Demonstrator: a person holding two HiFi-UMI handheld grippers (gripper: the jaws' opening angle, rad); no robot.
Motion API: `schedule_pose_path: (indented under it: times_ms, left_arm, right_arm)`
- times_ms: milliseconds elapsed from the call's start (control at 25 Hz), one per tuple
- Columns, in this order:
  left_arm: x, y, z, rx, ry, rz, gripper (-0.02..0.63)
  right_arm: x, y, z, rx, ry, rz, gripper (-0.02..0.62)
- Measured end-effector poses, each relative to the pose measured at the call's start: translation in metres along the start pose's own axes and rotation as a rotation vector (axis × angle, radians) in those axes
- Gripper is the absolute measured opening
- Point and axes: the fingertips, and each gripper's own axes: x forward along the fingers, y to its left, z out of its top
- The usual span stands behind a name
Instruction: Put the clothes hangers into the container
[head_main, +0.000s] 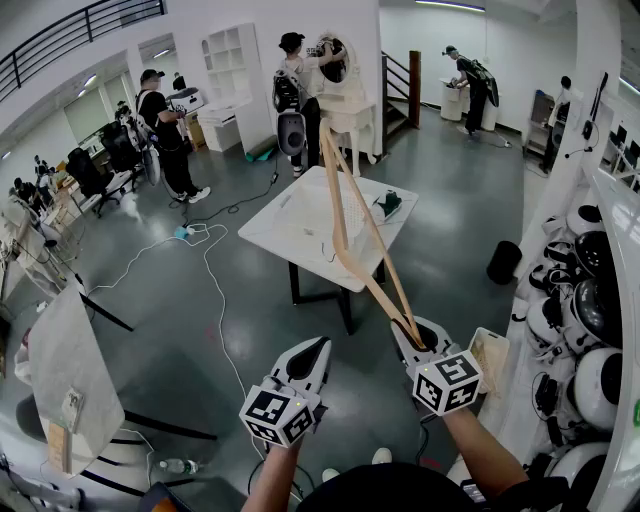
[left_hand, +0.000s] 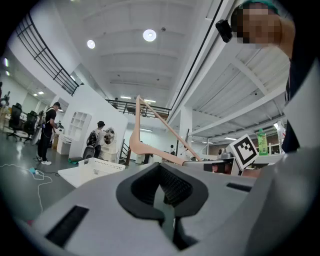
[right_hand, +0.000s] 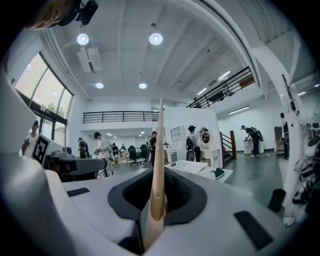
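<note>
A pale wooden clothes hanger (head_main: 352, 235) stands up in the air over the floor, and my right gripper (head_main: 412, 335) is shut on its lower end. In the right gripper view the hanger (right_hand: 158, 170) rises edge-on from between the jaws. It also shows in the left gripper view as a curved arm, the hanger (left_hand: 150, 145). My left gripper (head_main: 316, 348) is held low beside the right one, shut with nothing in it. The white basket container (left_hand: 102, 167) sits on the white table (head_main: 285, 240) ahead; the same basket (right_hand: 187, 166) appears in the right gripper view.
A dark green item (head_main: 388, 205) lies on the table's right side. Cables (head_main: 205, 250) trail across the grey floor to the left. Several people (head_main: 165, 125) stand further back. A shelf of white round devices (head_main: 590, 300) lines the right side, and a black bin (head_main: 503, 262) stands near it.
</note>
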Motion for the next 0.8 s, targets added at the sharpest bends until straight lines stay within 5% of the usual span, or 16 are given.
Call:
schedule_pose_path:
  times_ms: [800]
  left_arm:
    - [0.033,-0.009,-0.012,-0.002,-0.002,0.034,0.003]
  right_arm:
    - [0.006,-0.038,-0.004,0.017,-0.004,0.033,0.063]
